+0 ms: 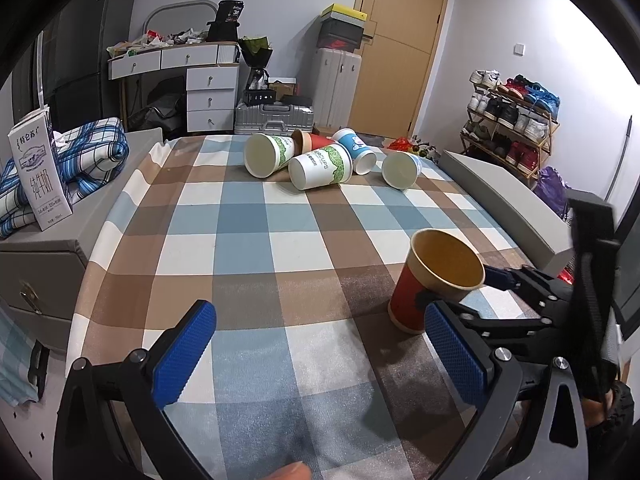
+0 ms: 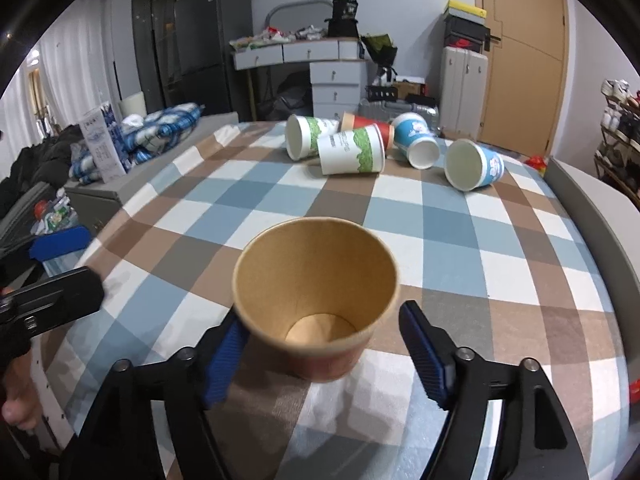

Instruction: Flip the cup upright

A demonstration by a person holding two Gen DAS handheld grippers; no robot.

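A red paper cup with a brown inside (image 2: 316, 300) stands upright on the checked tablecloth (image 2: 500, 264). My right gripper (image 2: 324, 354) is open around it; the left pad touches the cup wall, the right pad stands a little apart. In the left wrist view the same cup (image 1: 434, 280) stands at the right with the right gripper (image 1: 460, 286) around it. My left gripper (image 1: 320, 354) is open and empty over the cloth, left of the cup.
Several cups lie on their sides at the far end: two green-and-white (image 1: 320, 166), one red (image 1: 312, 142), two blue-and-white (image 1: 402, 168). A milk carton (image 1: 36, 172) and a folded plaid blanket (image 1: 92, 148) sit on a grey cabinet at the left.
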